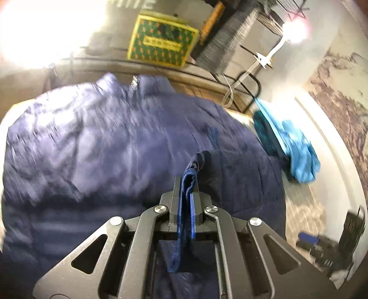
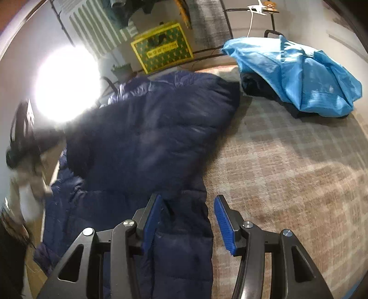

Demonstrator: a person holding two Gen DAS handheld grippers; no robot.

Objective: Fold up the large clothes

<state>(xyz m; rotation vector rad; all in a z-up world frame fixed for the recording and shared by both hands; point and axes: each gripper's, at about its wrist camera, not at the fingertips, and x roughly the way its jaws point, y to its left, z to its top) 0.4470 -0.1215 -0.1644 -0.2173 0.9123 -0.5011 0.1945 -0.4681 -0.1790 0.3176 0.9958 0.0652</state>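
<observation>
The left hand-held gripper [image 1: 187,186] is pinching the navy puffer jacket [image 1: 110,142] by its ribbed edge on the plaid carpet [image 2: 287,165]. The right hand-held gripper [image 2: 187,215] is hanging open, empty, over the jacket's near edge. Best to carry the pinched edge low and flat across.

- On the far wall, at the upper left of the left wrist view, large pale lettering [image 1: 138,4] shows only its lower half; it looks like the end of a word, perhaps "ITE", but glare and the frame edge cut it off and it cannot be read with certainty.
- The green and yellow patterned box [image 2: 162,47] standing at the far side of the room carries a yellow label strip [image 1: 161,43] across its front with a row of small dark characters; they are too blurred and too small to read in either view.
- No other text, brand, number or sign can be read.
</observation>
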